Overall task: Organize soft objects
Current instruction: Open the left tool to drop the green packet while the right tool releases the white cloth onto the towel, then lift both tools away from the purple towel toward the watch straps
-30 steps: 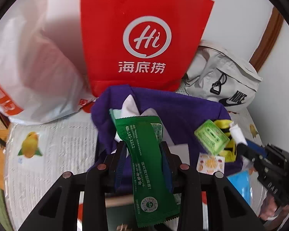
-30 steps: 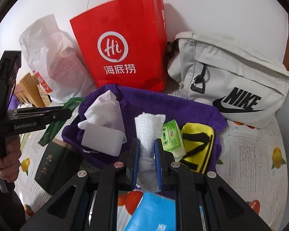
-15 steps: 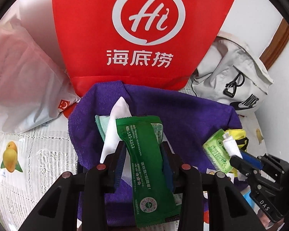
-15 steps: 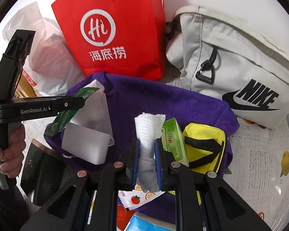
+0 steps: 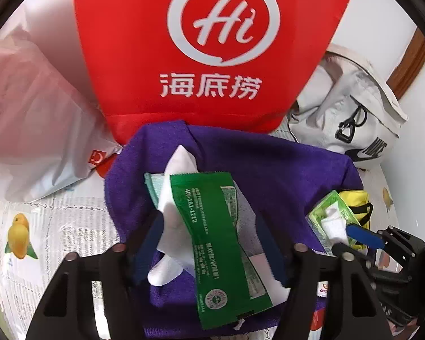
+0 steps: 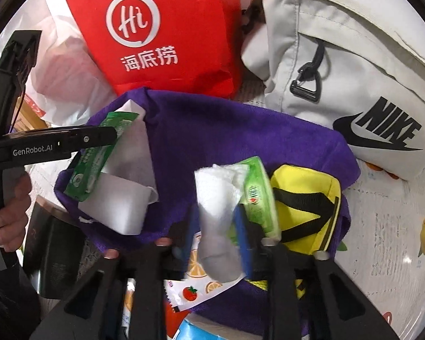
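Observation:
A purple towel lies in front of a red paper bag. My left gripper has its jaws wide apart; a green wet-wipe packet lies loose between them over white tissue. My right gripper is spread around a rolled white cloth, next to a light-green tissue pack and a yellow pouch on the towel.
A grey Nike bag stands at the back right, a white plastic bag at the back left. A dark box sits left of the towel. Fruit-print sachets lie near my right gripper. A fruit-patterned tablecloth covers the table.
Both grippers have moved forward over the towel and their jaws have spread apart. The green packet and the white cloth now sit loose between the fingers.

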Demonstrator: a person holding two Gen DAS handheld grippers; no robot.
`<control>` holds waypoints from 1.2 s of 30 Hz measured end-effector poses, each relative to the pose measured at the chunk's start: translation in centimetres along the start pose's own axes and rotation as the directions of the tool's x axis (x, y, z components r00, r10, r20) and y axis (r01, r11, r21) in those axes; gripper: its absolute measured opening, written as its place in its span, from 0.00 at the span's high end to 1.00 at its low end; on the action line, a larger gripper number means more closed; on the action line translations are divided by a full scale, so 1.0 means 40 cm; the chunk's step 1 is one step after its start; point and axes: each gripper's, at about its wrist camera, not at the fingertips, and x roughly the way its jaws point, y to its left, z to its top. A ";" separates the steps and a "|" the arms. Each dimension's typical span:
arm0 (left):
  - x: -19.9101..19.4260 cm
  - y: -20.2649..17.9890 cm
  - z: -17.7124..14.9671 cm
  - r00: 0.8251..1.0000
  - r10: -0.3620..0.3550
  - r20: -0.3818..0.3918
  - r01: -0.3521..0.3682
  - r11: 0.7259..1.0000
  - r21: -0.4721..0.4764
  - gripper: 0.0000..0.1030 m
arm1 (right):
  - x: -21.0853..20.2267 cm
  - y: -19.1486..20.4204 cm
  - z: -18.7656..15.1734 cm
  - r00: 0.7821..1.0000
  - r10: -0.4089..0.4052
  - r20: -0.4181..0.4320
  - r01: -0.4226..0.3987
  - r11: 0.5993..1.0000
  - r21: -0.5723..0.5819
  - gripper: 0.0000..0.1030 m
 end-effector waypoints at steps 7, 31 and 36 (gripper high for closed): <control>-0.070 0.016 -0.006 1.000 0.015 0.018 -0.014 1.000 -0.012 0.35 | -0.050 0.019 -0.006 0.999 -0.018 0.045 0.019 1.000 -0.019 0.53; -0.366 -0.035 -0.349 0.998 0.058 0.013 -0.058 0.998 -0.010 0.35 | -0.382 0.132 -0.302 0.990 0.023 0.141 -0.022 1.000 -0.012 0.52; -0.350 -0.068 -0.453 0.999 0.043 -0.026 -0.044 0.999 -0.014 0.35 | -0.407 0.138 -0.400 0.989 0.045 0.141 -0.044 0.999 -0.008 0.52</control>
